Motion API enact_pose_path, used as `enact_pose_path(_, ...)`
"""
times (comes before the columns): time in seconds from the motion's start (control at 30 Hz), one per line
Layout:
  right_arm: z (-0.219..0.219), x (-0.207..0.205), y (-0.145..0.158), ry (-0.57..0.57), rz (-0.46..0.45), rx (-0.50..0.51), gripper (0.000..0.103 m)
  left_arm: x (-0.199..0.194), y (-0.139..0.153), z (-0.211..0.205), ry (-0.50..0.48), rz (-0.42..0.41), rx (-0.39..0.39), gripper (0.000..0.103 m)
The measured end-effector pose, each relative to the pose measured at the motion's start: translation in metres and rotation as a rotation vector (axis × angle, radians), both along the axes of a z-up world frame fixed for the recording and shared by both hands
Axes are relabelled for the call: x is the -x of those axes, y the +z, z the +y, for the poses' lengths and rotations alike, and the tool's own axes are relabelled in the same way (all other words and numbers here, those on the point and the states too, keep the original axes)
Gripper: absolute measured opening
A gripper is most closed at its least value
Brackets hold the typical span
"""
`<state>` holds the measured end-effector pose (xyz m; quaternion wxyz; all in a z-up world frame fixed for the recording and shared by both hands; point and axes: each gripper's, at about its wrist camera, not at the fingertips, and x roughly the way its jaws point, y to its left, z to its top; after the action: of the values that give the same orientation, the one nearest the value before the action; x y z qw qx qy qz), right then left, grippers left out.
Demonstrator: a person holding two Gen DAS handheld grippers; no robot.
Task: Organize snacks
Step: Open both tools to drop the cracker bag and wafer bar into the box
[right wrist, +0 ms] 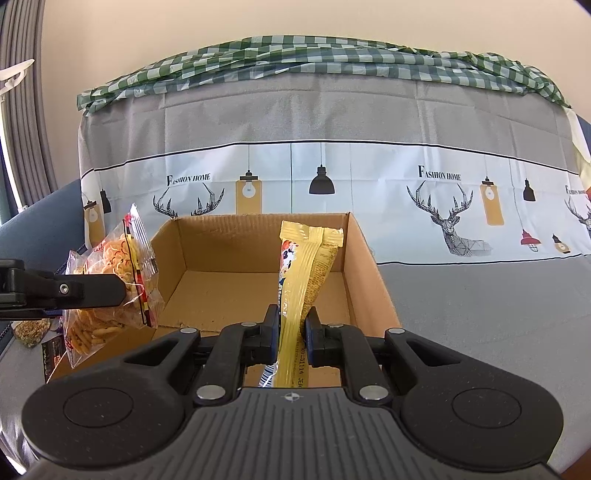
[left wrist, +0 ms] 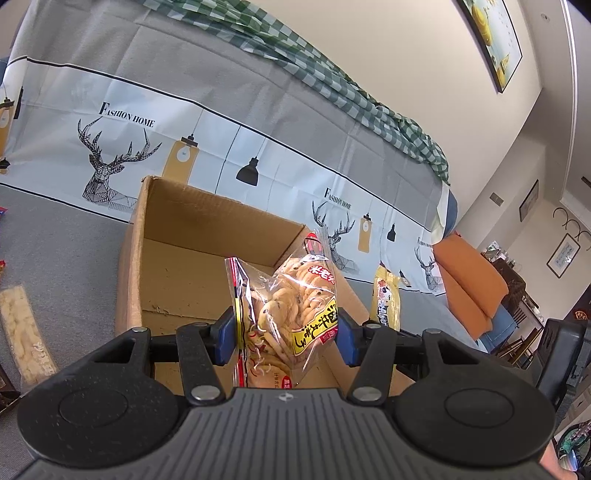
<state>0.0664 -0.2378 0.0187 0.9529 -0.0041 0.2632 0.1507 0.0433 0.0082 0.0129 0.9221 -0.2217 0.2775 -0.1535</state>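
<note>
A grey cloth (right wrist: 480, 295) printed with stags and lamps covers the surface and rises behind – a green checked cloth (right wrist: 314, 55) tops it, below a cream wall (right wrist: 295, 18). The open cardboard box (right wrist: 369, 266) sits mid-surface. Above it, the left gripper (left wrist: 286, 328) pinches a clear cracker bag (left wrist: 295, 306); the right gripper (right wrist: 291, 332) pinches a yellow packet (right wrist: 303, 266).

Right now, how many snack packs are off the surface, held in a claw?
2. The clear cracker bag is in the left claw at the cardboard box; the yellow packet is in the right claw over it.
</note>
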Motion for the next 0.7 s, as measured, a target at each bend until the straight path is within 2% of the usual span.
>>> enact_pose_path(0.43,0.0043,0.0029,0.0000,0.013,-0.016,0.012,0.014,0.0006,0.0004,-0.0013,-0.002,0.000,0.007,0.059)
enact_pose_path(0.53,0.0067,0.0036,0.0006,0.018,-0.020,0.015,0.015,0.0019,0.0019,-0.0027,-0.013,-0.010,0.014,0.063)
enact_pose_path(0.57,0.0072,0.0034,0.0005,0.014,-0.019,0.017,0.020,0.0018,0.0021,-0.0033,-0.018,-0.010,0.016,0.065)
enact_pose_path(0.6,0.0074,0.0034,-0.0002,0.009,-0.017,0.020,0.034,0.0010,0.0022,-0.0028,-0.027,-0.009,0.024,0.069)
enact_pose_path(0.67,0.0058,0.0033,0.0007,-0.002,-0.028,0.020,0.051,0.0019,0.0030,-0.0040,-0.033,-0.018,0.025,0.069)
enact_pose_path(0.7,0.0051,0.0036,0.0016,-0.005,-0.034,0.016,0.053,0.0023,0.0038,-0.0052,-0.033,-0.023,0.017,0.069)
